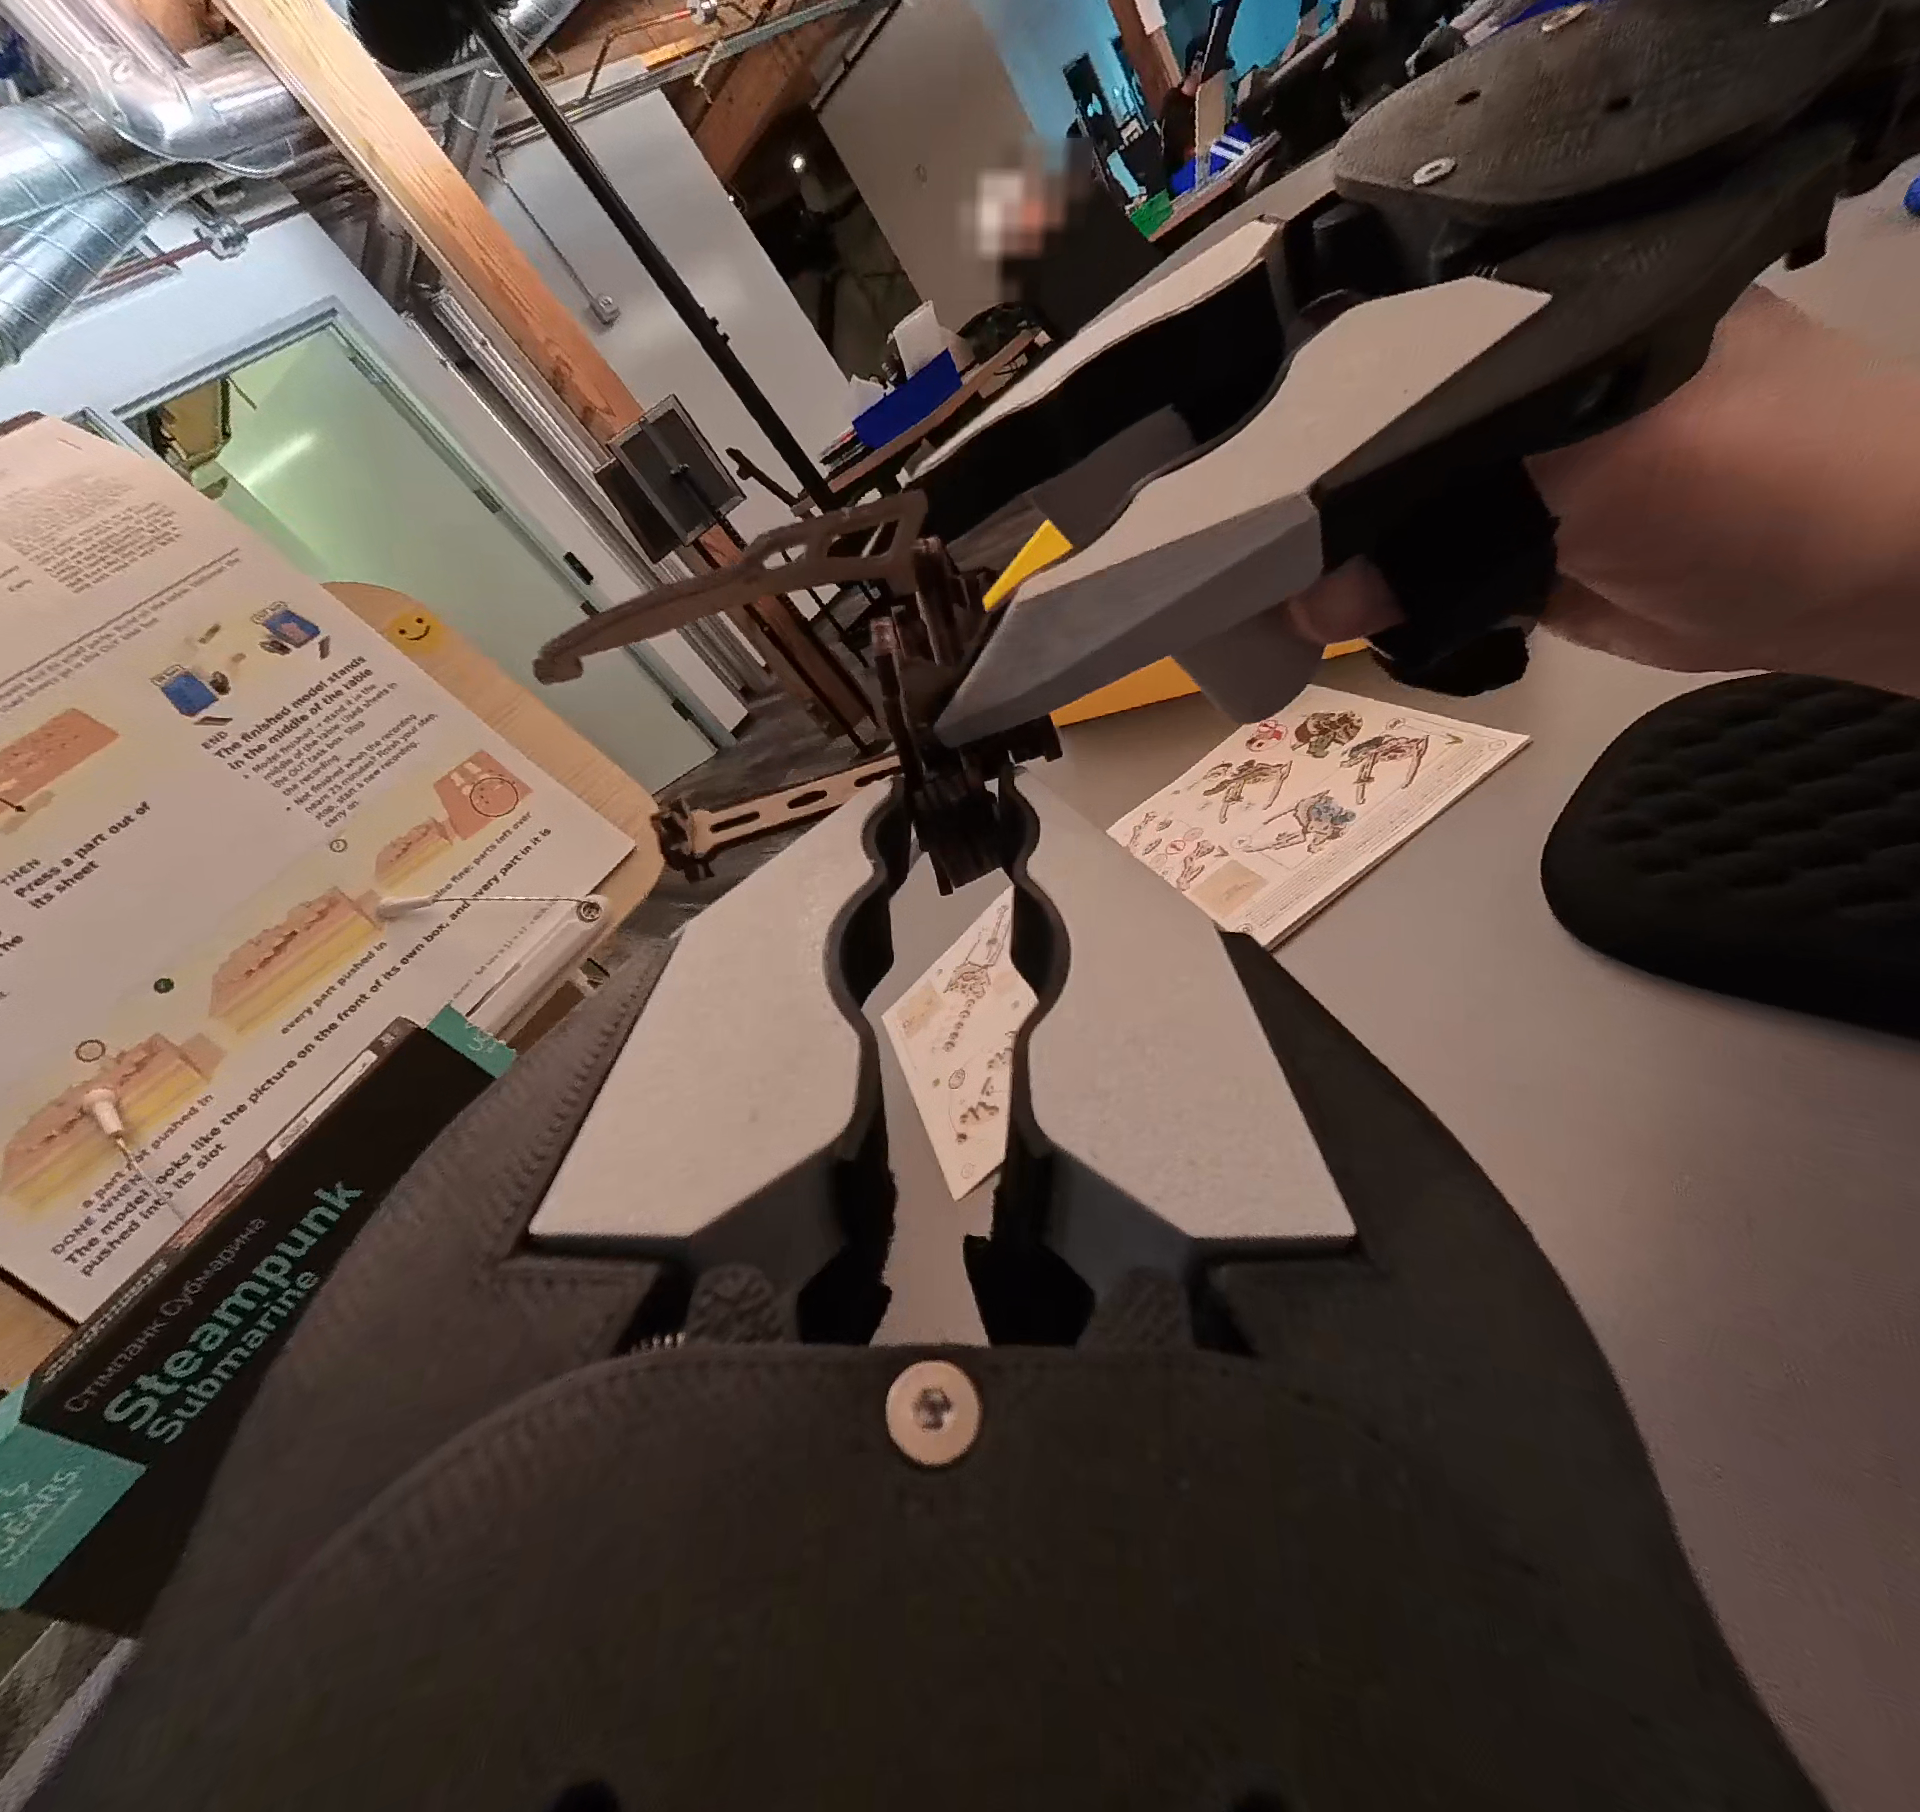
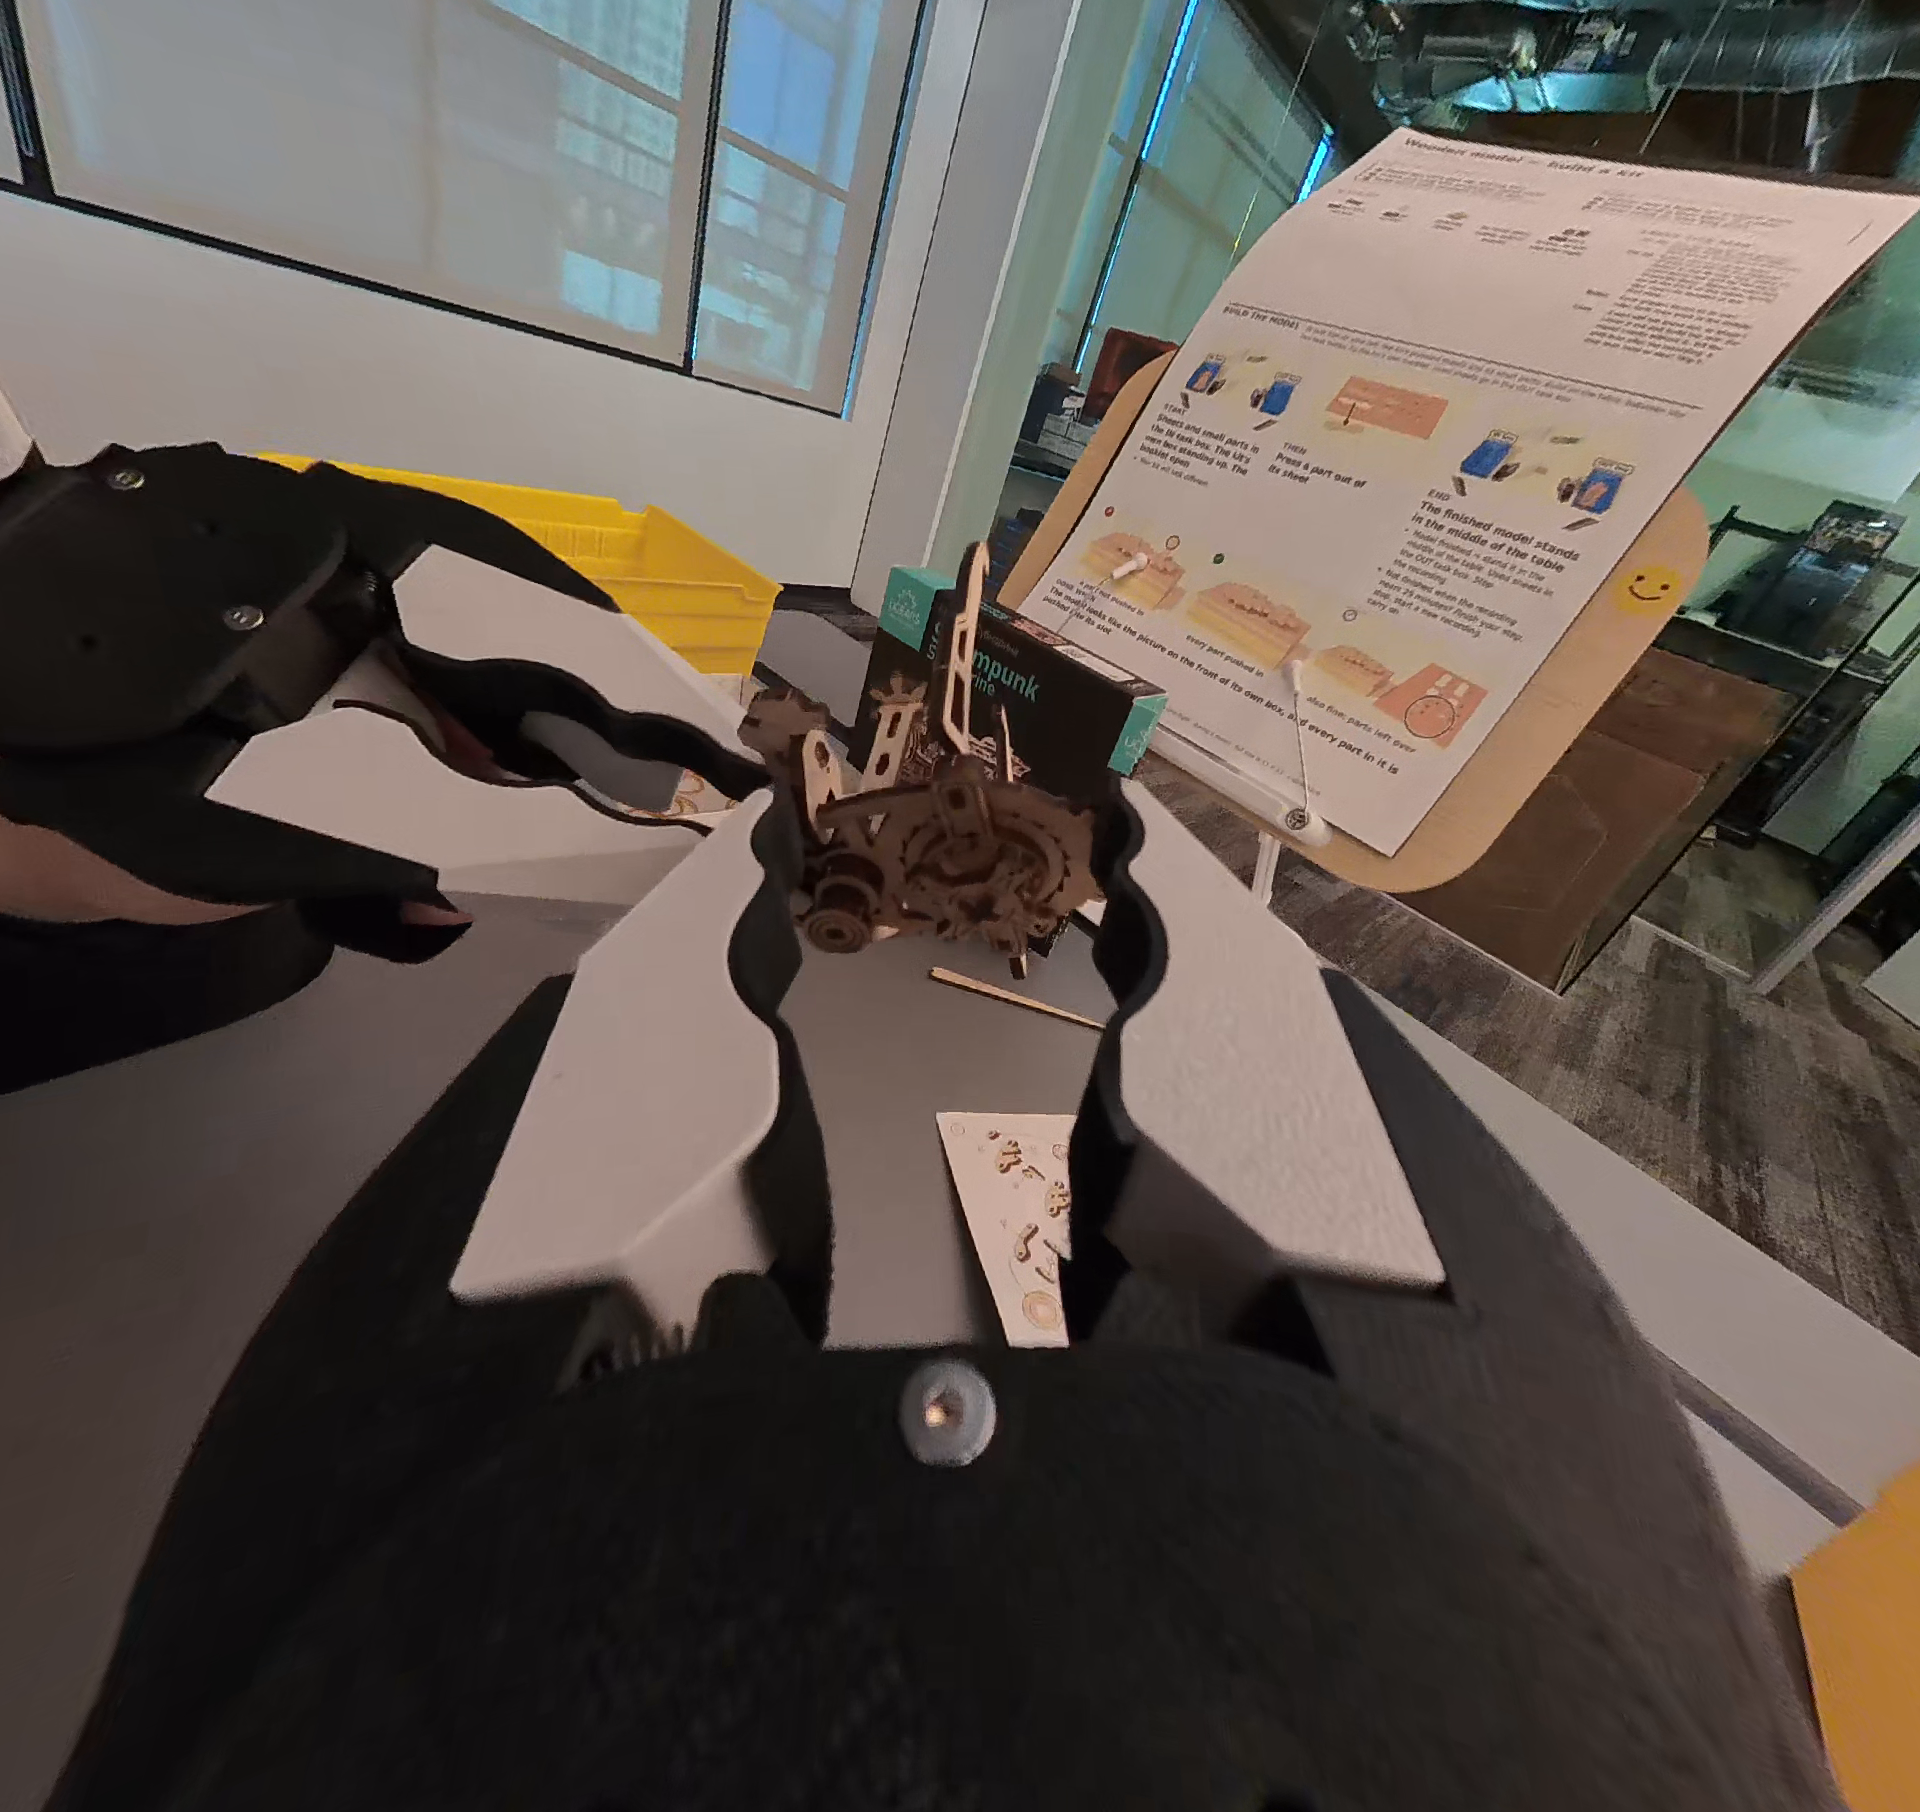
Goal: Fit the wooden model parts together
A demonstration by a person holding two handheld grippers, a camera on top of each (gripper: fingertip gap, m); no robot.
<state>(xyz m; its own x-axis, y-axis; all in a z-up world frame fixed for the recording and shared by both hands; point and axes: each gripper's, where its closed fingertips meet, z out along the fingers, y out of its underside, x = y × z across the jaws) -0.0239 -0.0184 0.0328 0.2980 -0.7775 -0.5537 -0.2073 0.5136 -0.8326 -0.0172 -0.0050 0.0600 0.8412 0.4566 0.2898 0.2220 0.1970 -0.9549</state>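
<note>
Landmark: the wooden model [image 2: 940, 843], a partly built assembly of gears and struts held above the grey worktop [image 2: 260, 1191].

Right gripper [image 2: 940, 832]: its two fingers sit either side of the model's gear cluster and pinch it by the flanks. On the worktop nearer the camera than the model lies a pale punched-out parts sheet [image 2: 1023, 1222]; a thin wooden stick [image 2: 1013, 996] lies just below the model.

Left gripper [image 1: 961, 827]: fingers nearly pressed together, pinching the dark edge of the model [image 1: 951, 806] at its tip. In the right wrist view the left gripper [image 2: 727, 775] comes in from the left of the model, tip meeting the model's left side. A long curved wooden arm [image 1: 727, 593] projects from the model up and to the left in the left wrist view.

Beyond the model there: the right gripper [image 1: 966, 713] comes in from the upper right, with the gloved hand [image 1: 1507, 578] holding it. An illustrated instruction booklet [image 1: 1320, 806] lies open on the worktop to the right of the model.

Behind the model: the dark kit box [image 2: 1049, 697] stands upright; a yellow bin [image 2: 665, 557] sits to the left; an instruction board [image 2: 1403, 515] leans on a stand to the right.
</note>
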